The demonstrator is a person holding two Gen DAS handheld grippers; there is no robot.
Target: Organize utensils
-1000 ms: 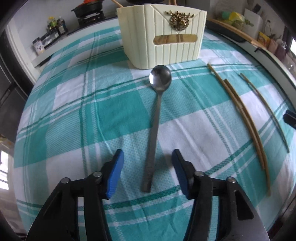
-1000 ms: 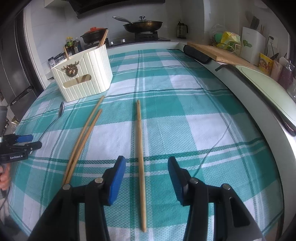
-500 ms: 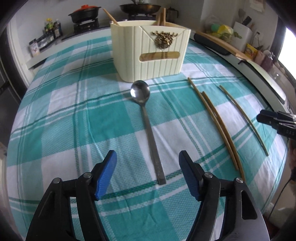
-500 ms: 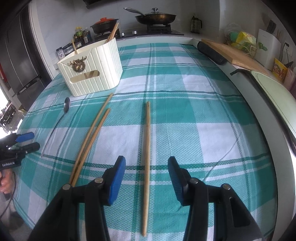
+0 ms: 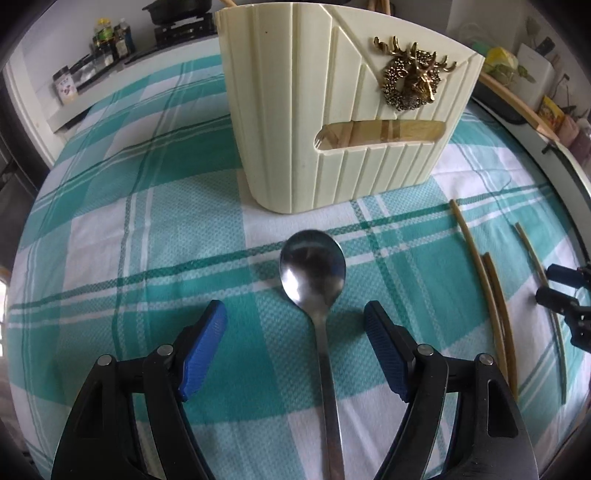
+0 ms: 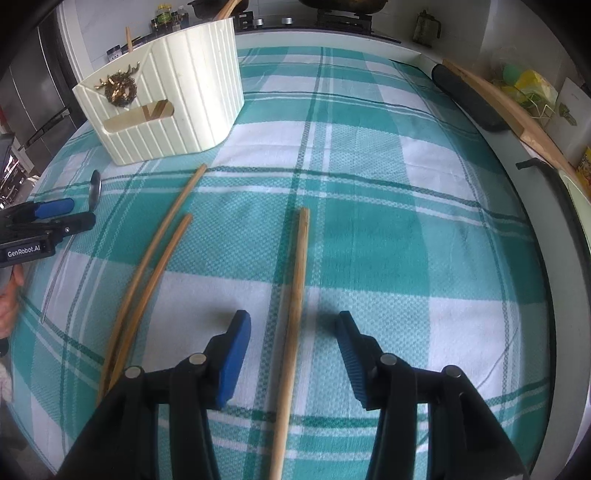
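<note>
A steel spoon lies on the checked cloth, its handle running between the open blue pads of my left gripper. A cream utensil holder with a gold deer badge stands just beyond the bowl; it also shows in the right wrist view, holding wooden sticks. A single chopstick lies between the open pads of my right gripper. A pair of chopsticks lies to its left. The left gripper and the spoon's bowl show at the far left.
The teal and white cloth covers the table. A stove with pans, jars and a wooden board stand along the far and right edges. The right gripper shows at the right edge in the left wrist view.
Both grippers have moved forward and lower. The left one now straddles the spoon's neck near the holder; the right one straddles the single chopstick further along. Both stay open.
</note>
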